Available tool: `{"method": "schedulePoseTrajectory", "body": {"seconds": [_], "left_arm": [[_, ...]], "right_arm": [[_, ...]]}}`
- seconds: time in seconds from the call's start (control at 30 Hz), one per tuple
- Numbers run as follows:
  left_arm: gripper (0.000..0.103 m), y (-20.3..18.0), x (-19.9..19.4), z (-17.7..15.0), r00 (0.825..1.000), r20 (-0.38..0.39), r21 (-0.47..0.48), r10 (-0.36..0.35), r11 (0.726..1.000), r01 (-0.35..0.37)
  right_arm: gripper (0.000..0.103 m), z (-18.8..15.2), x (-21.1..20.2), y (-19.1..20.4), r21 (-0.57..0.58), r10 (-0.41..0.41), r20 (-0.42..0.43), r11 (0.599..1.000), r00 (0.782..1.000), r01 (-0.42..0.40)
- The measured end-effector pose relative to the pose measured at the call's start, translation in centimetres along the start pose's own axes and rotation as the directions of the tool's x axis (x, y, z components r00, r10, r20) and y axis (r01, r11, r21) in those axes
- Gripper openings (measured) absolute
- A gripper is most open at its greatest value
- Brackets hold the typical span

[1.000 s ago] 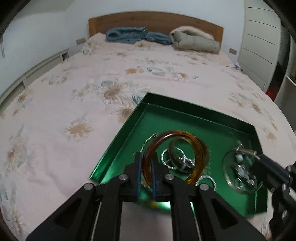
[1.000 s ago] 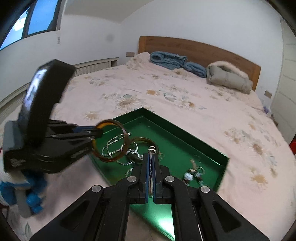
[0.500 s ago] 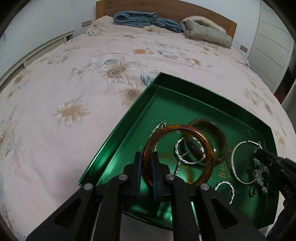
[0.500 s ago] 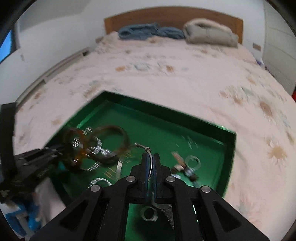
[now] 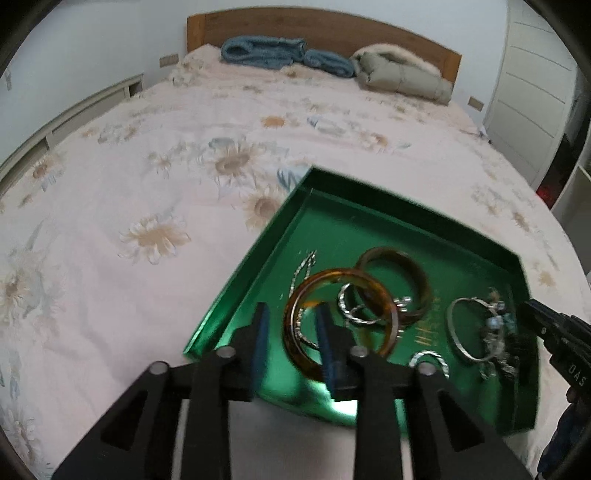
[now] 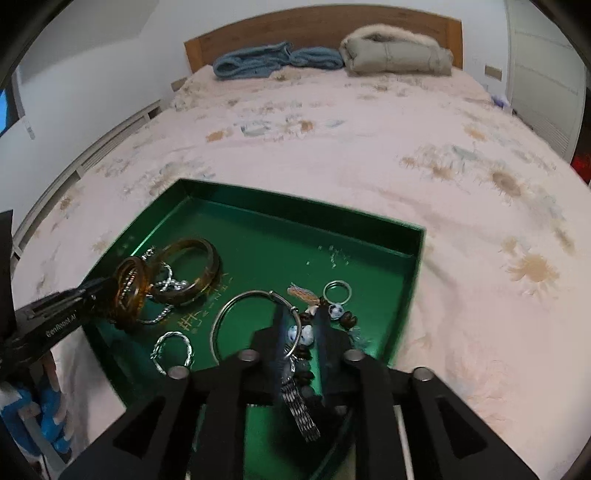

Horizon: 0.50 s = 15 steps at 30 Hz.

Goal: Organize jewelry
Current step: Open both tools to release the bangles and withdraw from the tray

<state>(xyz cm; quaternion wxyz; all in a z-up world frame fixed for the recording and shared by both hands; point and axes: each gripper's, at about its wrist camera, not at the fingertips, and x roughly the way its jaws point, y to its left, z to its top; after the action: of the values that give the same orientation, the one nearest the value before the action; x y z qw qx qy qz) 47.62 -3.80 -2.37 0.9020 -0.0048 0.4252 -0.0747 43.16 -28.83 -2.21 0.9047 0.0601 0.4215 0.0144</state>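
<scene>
A green tray lies on the bed and holds the jewelry. My left gripper is open; an amber bangle stands tilted between its spread fingers, over the tray's near left part. A second brown bangle and twisted silver rings lie beside it. My right gripper is open over a large silver hoop, with beaded pieces and a metal watch strap between its fingers.
The tray sits on a floral bedspread. A blue blanket and a grey coat lie by the wooden headboard. A white wardrobe stands at the right. A small silver ring lies in the tray.
Both grippers have opened. The left let go of the amber bangle, which now leans loose between its fingers. The right released the silver hoop, which lies in the tray.
</scene>
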Motion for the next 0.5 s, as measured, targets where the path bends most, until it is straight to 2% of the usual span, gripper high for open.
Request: {"method": "schedulePoseTrajectory", "body": {"seconds": [0.1, 0.17, 0.23, 0.3, 0.33, 0.4, 0.5], "left_arm": [[0.037, -0.4, -3.3, -0.4, 0.999, 0.051, 0.019, -0.012, 1.0, 0.011], [0.039, -0.7, -5.8, -1.1, 0.996, 0.084, 0.037, -0.025, 0.999, 0.022], [0.041, -0.9, -7.9, -2.0, 0.994, 0.106, 0.053, -0.029, 0.998, 0.023], [0.042, -0.8, -10.6, -3.3, 0.991, 0.127, 0.059, -0.039, 0.998, 0.032], [0.042, -0.8, -12.0, -4.2, 0.989, 0.141, 0.062, -0.038, 0.998, 0.029], [0.052, -0.8, -14.5, -5.8, 0.985, 0.169, 0.065, -0.023, 0.998, 0.012], [0.054, -0.8, -17.9, -8.6, 0.977, 0.214, 0.064, -0.001, 0.998, -0.013]], "right_arm": [[0.026, -0.7, -3.0, 0.9, -0.037, 0.0, 0.041, 0.999, 0.999, 0.002], [0.036, -1.4, -4.8, 1.5, -0.05, 0.01, 0.063, 0.999, 0.998, -0.007], [0.04, -2.6, -7.2, 2.4, -0.075, 0.016, 0.092, 0.997, 0.996, -0.009], [0.045, -4.0, -9.6, 3.2, -0.085, 0.026, 0.116, 0.996, 0.993, -0.016], [0.051, -4.8, -10.7, 3.5, -0.084, 0.028, 0.126, 0.996, 0.992, -0.017], [0.054, -6.2, -12.6, 4.1, -0.092, 0.032, 0.144, 0.996, 0.989, -0.019], [0.06, -9.1, -15.7, 5.1, -0.101, 0.05, 0.167, 0.994, 0.985, -0.033]]}}
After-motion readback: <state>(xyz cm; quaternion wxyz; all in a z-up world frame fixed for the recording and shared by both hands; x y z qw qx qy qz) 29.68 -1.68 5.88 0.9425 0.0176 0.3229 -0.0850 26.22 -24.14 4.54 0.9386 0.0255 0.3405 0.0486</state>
